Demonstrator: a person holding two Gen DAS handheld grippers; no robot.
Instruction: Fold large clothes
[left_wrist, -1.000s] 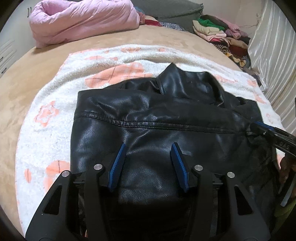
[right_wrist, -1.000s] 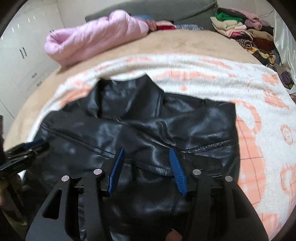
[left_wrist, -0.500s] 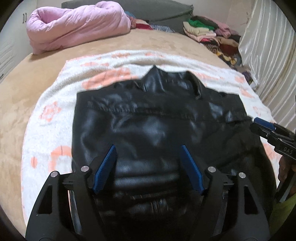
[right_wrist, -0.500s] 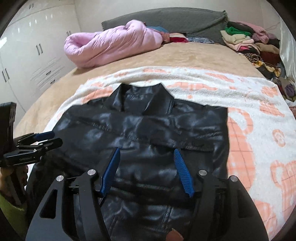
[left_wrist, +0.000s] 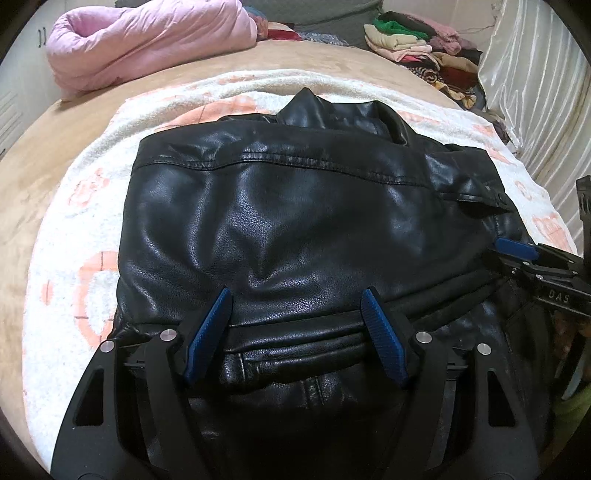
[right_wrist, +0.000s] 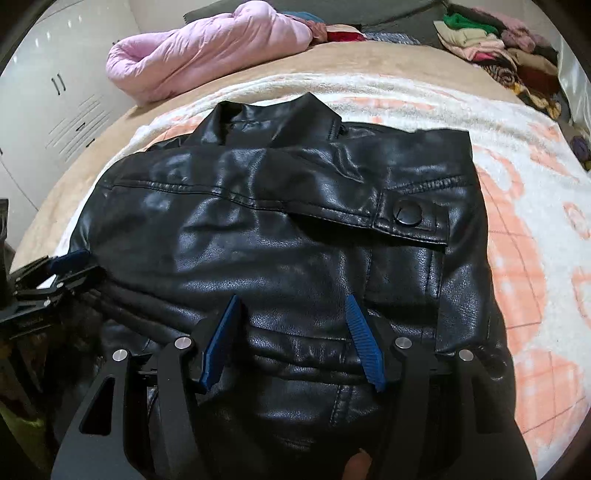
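Observation:
A black leather jacket (left_wrist: 295, 206) lies folded on a white blanket with orange flowers (left_wrist: 74, 258), collar at the far side. My left gripper (left_wrist: 295, 295) hovers over the jacket's near left part, blue pads wide apart, nothing pinched between them. My right gripper (right_wrist: 293, 299) stands open the same way over the near right part of the jacket (right_wrist: 280, 229), below a snap-button tab (right_wrist: 408, 214). Each gripper shows at the edge of the other's view: the right gripper (left_wrist: 517, 251) on the right, the left gripper (right_wrist: 70, 258) on the left.
The blanket (right_wrist: 517, 240) covers a tan bed (left_wrist: 29, 166). A rolled pink duvet (left_wrist: 147, 48) lies at the far left, a pile of folded clothes (left_wrist: 417, 48) at the far right. A shiny curtain (left_wrist: 535, 92) hangs on the right, white wardrobe doors (right_wrist: 55, 92) stand left.
Both pairs of jaws have spread wider. Both grippers have come nearer to the jacket's near part, which now fills more of each view.

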